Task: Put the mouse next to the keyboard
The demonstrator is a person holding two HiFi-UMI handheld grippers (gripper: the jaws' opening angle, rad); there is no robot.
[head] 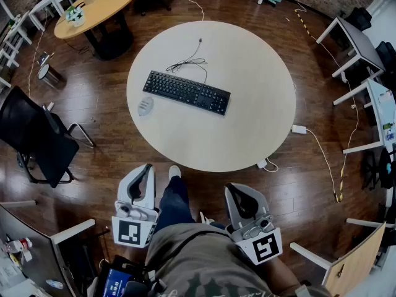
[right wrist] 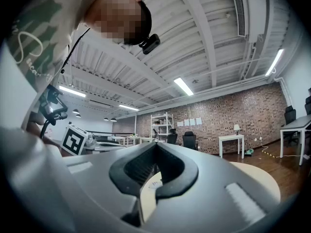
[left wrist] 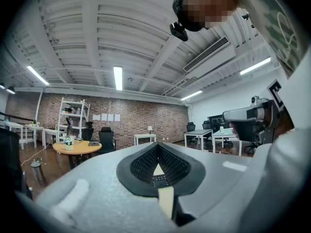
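Note:
In the head view a grey mouse (head: 145, 106) lies on the round pale table (head: 247, 122), just off the left end of the black keyboard (head: 185, 91). A thin black cable (head: 189, 61) curls behind the keyboard. Both grippers are held low by the person's body, short of the table's near edge. The left gripper (head: 146, 169) (left wrist: 158, 147) is shut with nothing between its jaws. The right gripper (head: 239, 189) (right wrist: 155, 147) also has its tips together and holds nothing. In the right gripper view the table's edge (right wrist: 257, 176) shows ahead.
A black office chair (head: 37, 142) stands left of the table. A white power adapter (head: 299, 129) sits at the table's right edge, with cables trailing over the wooden floor. A round wooden table (head: 93, 8) is at the back left and white desks (head: 356, 42) at the right. The person's leg (head: 174, 193) is between the grippers.

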